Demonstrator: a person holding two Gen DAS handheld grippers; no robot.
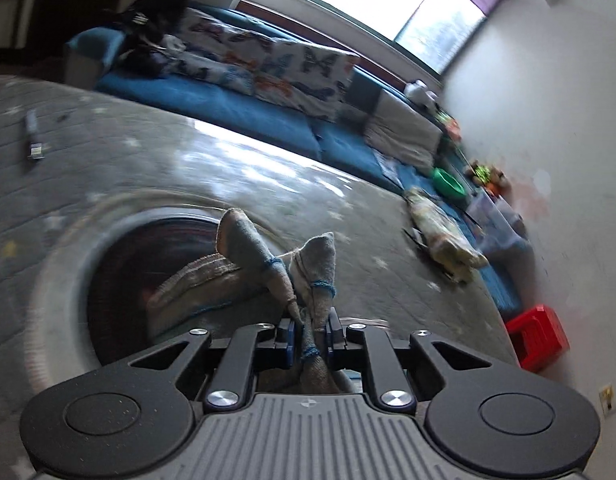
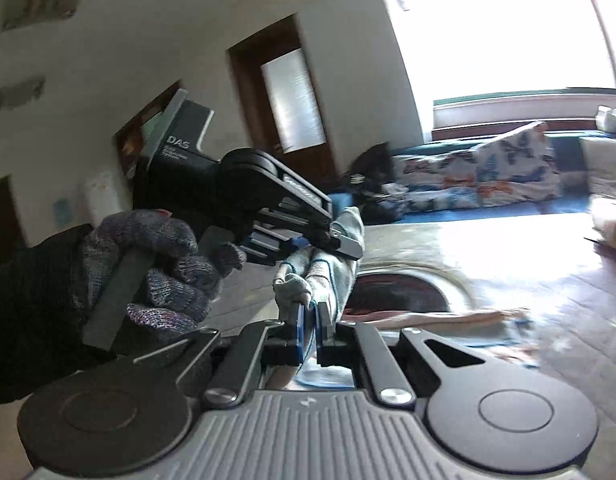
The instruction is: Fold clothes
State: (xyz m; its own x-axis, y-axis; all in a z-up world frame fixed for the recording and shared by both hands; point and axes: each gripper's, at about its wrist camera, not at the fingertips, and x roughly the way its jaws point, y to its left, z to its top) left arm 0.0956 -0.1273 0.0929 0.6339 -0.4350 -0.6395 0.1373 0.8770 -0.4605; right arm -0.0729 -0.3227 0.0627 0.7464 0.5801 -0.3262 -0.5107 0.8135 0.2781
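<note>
Above the round steel basin, both grippers hold one grey cloth with blue stitching in the air. The left gripper has its fingers pinching a bunched part of the cloth. The right gripper has its fingers pressed nearly together on another edge, just beside the left one, which a gloved hand grasps.

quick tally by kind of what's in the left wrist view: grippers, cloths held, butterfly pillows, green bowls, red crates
left gripper: 1
grey cloth clamped in it: 1
butterfly pillows: 2, possibly more
green bowl: 1
red crate: 1
Total: 6
</note>
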